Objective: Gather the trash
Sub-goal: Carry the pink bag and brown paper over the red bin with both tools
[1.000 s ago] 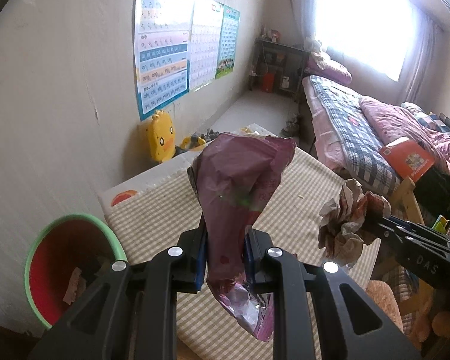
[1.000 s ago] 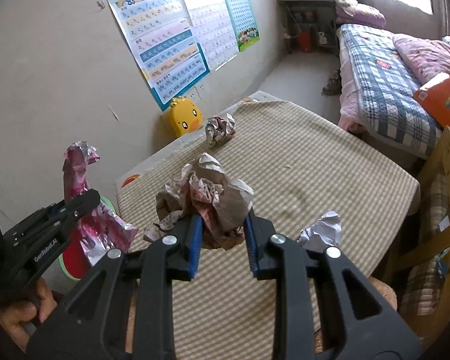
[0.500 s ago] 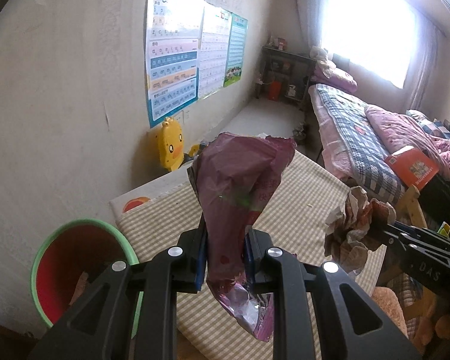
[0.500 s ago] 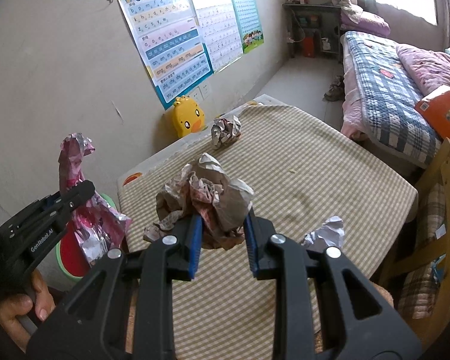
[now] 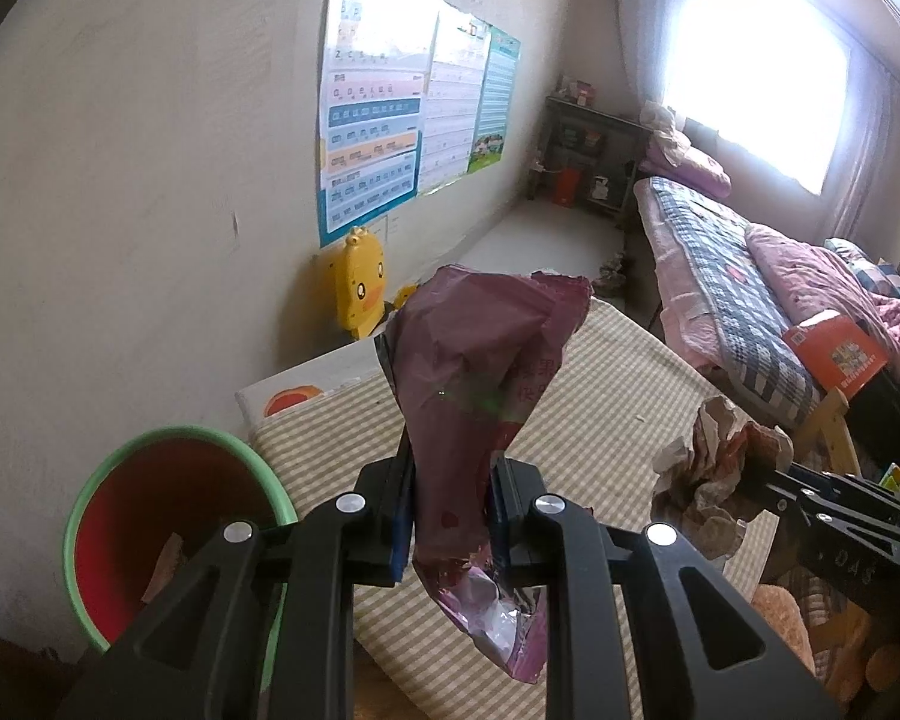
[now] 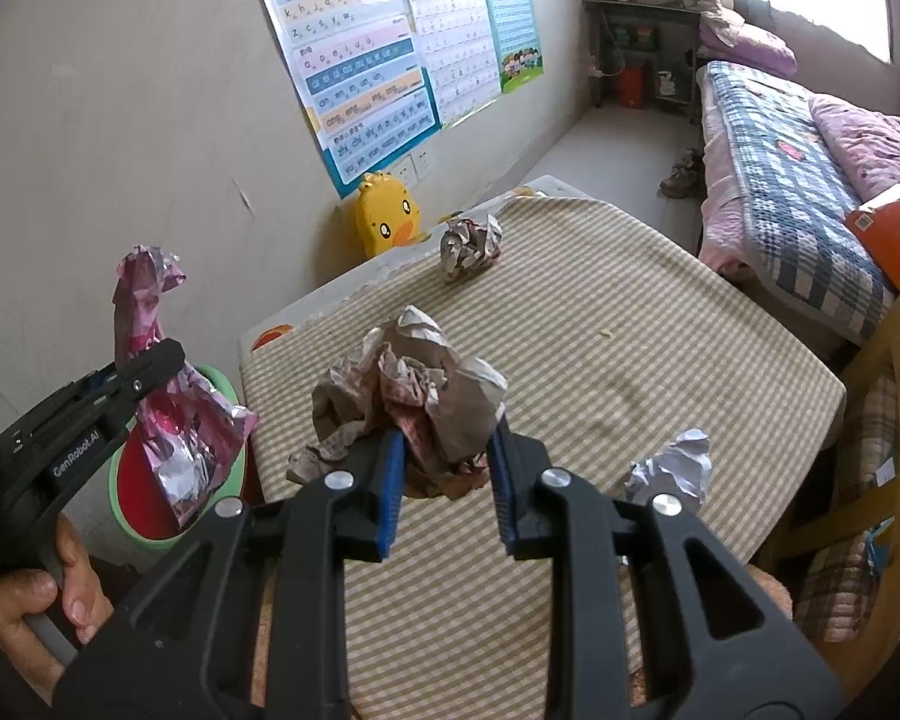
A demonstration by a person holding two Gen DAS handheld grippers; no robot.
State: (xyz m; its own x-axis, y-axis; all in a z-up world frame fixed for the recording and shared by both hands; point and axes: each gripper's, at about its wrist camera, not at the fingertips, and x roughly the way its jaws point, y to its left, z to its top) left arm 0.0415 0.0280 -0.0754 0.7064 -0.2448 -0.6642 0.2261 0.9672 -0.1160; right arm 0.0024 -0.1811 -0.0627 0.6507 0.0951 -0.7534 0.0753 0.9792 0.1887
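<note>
My left gripper [image 5: 450, 516] is shut on a purple foil snack wrapper [image 5: 480, 384], held upright above the table's near left corner; it also shows in the right wrist view [image 6: 168, 420]. My right gripper [image 6: 444, 480] is shut on a crumpled brown paper wad [image 6: 414, 390], held above the checked table [image 6: 630, 360]; the wad also shows in the left wrist view [image 5: 714, 480]. A red bin with a green rim [image 5: 150, 516] stands on the floor left of the table, with scraps inside. A crumpled paper ball [image 6: 471, 246] lies at the table's far edge. A crumpled silver foil piece [image 6: 672, 468] lies near the front edge.
A yellow duck-shaped toy [image 6: 387, 222] stands against the wall behind the table. Posters [image 6: 360, 66] hang on the wall. A bed [image 6: 798, 138] with a plaid cover is to the right. A wooden chair [image 6: 894, 420] stands at the table's right side.
Both grippers have risen and pulled back slightly with their trash still held. The left wrist view now shows more of the bin's inside.
</note>
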